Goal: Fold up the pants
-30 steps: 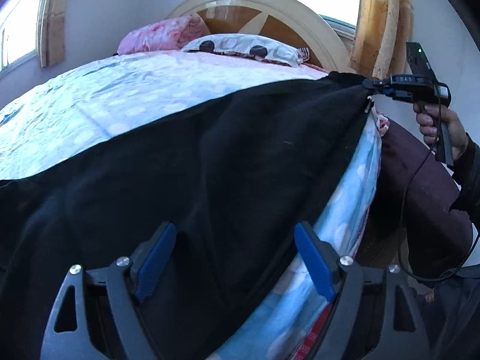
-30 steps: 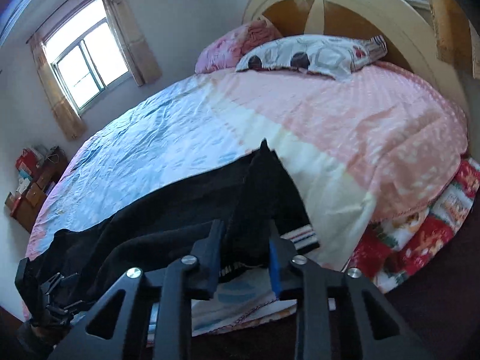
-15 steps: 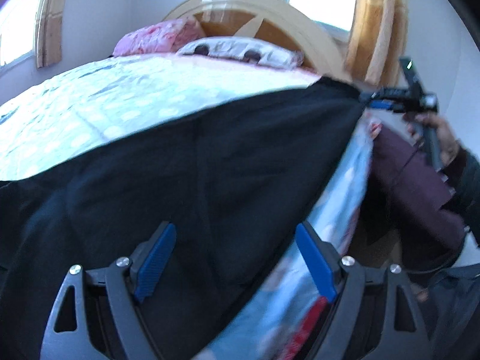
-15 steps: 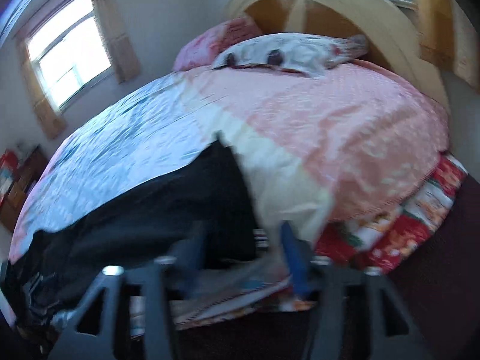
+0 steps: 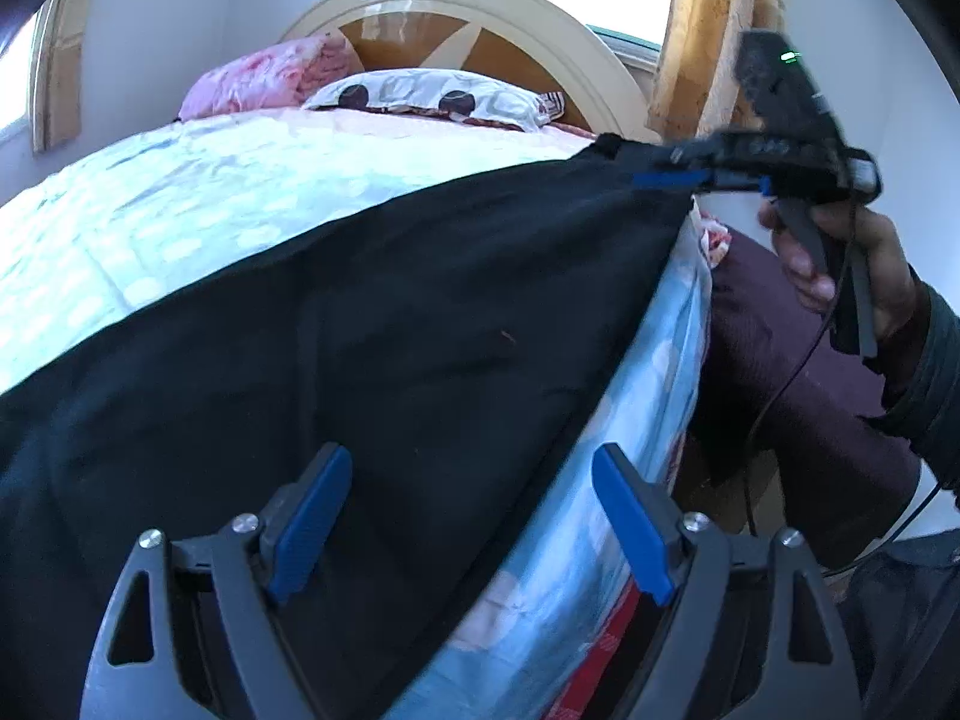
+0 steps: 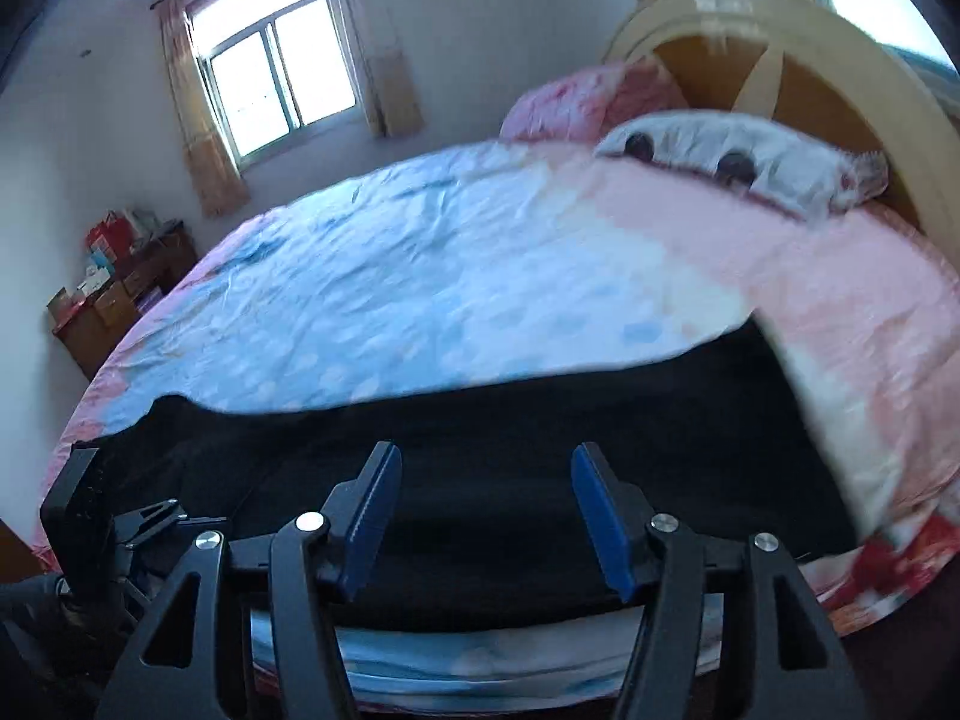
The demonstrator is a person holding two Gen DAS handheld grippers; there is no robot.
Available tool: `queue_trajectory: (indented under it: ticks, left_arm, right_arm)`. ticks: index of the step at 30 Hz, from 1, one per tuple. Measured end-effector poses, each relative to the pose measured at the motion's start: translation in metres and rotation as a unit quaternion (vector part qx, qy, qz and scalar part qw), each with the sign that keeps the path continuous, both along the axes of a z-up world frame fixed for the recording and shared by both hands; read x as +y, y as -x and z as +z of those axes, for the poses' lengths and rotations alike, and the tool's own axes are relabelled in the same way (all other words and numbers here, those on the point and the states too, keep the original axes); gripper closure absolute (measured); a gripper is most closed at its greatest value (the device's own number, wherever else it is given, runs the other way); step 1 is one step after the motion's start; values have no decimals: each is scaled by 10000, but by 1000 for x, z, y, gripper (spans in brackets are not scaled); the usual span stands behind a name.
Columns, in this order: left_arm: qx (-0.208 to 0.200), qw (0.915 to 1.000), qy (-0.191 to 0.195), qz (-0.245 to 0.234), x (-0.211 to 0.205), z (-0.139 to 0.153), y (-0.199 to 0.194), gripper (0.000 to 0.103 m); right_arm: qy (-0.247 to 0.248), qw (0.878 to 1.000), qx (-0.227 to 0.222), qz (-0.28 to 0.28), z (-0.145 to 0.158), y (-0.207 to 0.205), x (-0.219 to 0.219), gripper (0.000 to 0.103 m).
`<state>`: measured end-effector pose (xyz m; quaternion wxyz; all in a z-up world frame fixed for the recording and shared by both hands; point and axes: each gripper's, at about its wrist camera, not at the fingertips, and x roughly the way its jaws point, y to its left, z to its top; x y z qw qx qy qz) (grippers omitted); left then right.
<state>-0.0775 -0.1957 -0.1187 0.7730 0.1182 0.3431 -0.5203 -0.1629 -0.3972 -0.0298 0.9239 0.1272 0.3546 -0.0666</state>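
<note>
Black pants (image 5: 360, 330) lie stretched along the near edge of the bed, flat on the blue bedspread (image 5: 180, 210). My left gripper (image 5: 471, 462) stands open just over one end of them, with the cloth below the gap and the right finger past the hem over the bed's side. In the right wrist view the pants (image 6: 540, 420) run from left to right. My right gripper (image 6: 486, 480) is open above them with nothing pinched. In the left wrist view the right gripper (image 5: 672, 177) sits at the pants' far corner. The left gripper (image 6: 144, 519) shows at the lower left.
A person's hand (image 5: 840, 258) holds the right gripper beside the bed. Pillows (image 6: 738, 162) and a curved headboard (image 5: 480, 12) close off the bed's far end. A pink cover (image 6: 870, 300) lies on that side. A cluttered dresser (image 6: 120, 294) stands by the wall under a window (image 6: 270, 90).
My right gripper was shut on the pants' corner and has opened and let go. It has swung so the pants now lie across its view. The left gripper stayed open.
</note>
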Motion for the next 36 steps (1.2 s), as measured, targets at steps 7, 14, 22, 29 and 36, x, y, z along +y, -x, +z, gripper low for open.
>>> queue_trajectory:
  ticks: [7,14,22,29,36]
  left_arm:
    - [-23,9999,61,-94,-5,12,7,14]
    - [-321,9993,201,-61,-24,30,-4,11]
    - [-454,9981,-192,356,-39,25,-34,11]
    - [-512,9906,-458,1181,14,31,-76,11]
    - [50,9797,-520,1934,41,18,-139,11]
  right_arm:
    - [-62,10000,-65,-25,-11,24,-6,42]
    - [-562,9831,-1033,-1403,16,83,-61,42]
    - [-87,9835,-646,-1690,29,61,-75,42]
    - [331,9881,-304,-1471,39,1,-90,42]
    - [40,9913,-530,-1202,30,8,-68,42]
